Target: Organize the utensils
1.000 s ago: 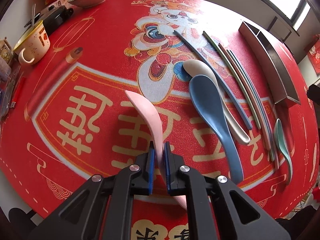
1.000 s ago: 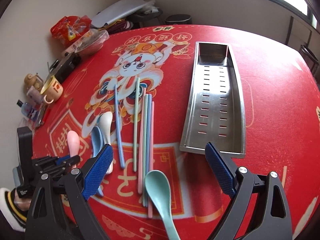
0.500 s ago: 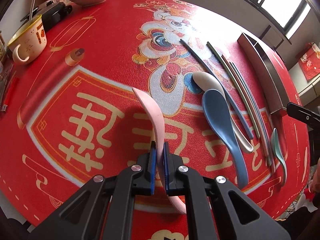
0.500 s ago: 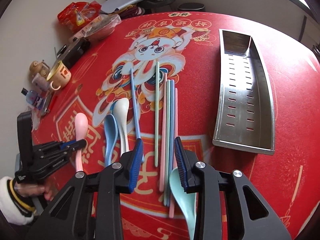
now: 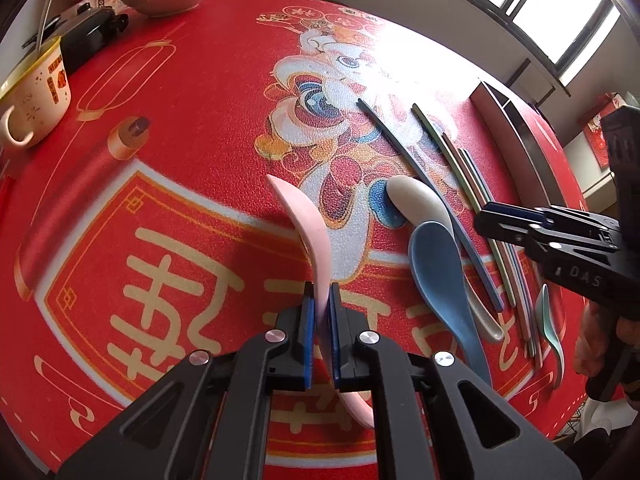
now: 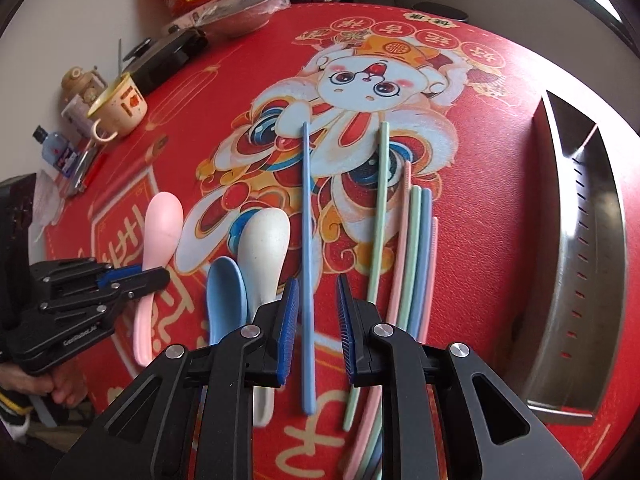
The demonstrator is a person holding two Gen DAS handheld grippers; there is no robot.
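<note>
a: where's the left gripper (image 5: 321,332)?

b: clamped on the handle of the pink spoon (image 5: 306,224); the spoon's bowl points away over the red printed mat (image 5: 192,168) on the desk; from the right wrist view the same pink spoon (image 6: 160,232) is pinched at its handle.

a: and the right gripper (image 6: 318,328)?

b: its jaws have just been closing; a narrow gap remains, with the lone blue chopstick (image 6: 306,264) running between the pads; i see no pad pressing on it.

a: the rest of the utensils?

b: the blue spoon (image 6: 226,300) and the white spoon (image 6: 264,252) lie side by side, touching, left of that chopstick; to its right a green chopstick (image 6: 378,208), then a bundle of pink, green and blue chopsticks (image 6: 416,256); the steel perforated tray (image 6: 592,264) sits far right, nothing visible in it.
</note>
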